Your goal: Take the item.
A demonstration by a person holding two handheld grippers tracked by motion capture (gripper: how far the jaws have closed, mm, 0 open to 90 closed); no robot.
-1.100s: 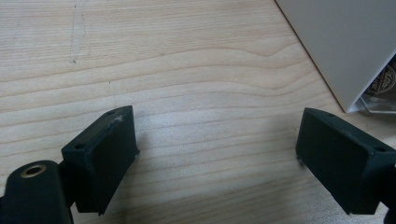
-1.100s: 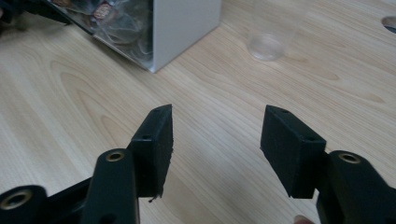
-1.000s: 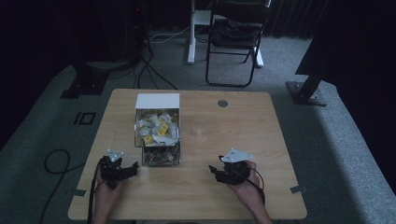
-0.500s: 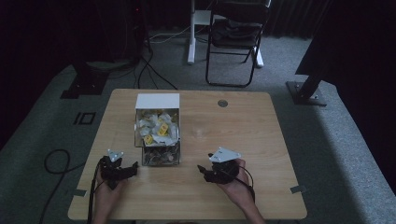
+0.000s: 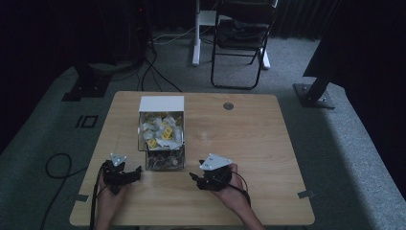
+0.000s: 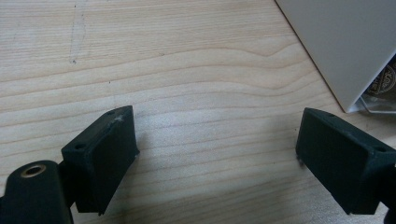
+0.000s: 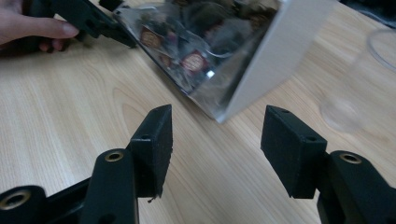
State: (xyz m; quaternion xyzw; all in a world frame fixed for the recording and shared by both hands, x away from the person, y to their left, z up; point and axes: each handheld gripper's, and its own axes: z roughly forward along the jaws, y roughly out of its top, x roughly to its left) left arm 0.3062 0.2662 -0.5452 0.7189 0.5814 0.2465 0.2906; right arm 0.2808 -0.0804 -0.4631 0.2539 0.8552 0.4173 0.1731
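Beside the box point(image 5: 161, 129) — both grippers point(image 5: 195, 178) seemingly empty.

The right gripper point(image 5: 195, 178) has slid across the wooden table point(image 5: 268, 143) toward the person's left. A second ago it sat well out to the right of the clear two-tier sachet box point(image 5: 162, 136); half a second ago it was already partway in, and now it lies just beside the box's lower front corner, not touching it. The hand point(image 5: 230, 194) and forearm behind it have swung in with it, now slanting up from the bottom edge. Its jaws have just been closing a little and stand apart with nothing between them; in the right gripper view the near corner of the box point(image 7: 219, 56) lies just beyond them.
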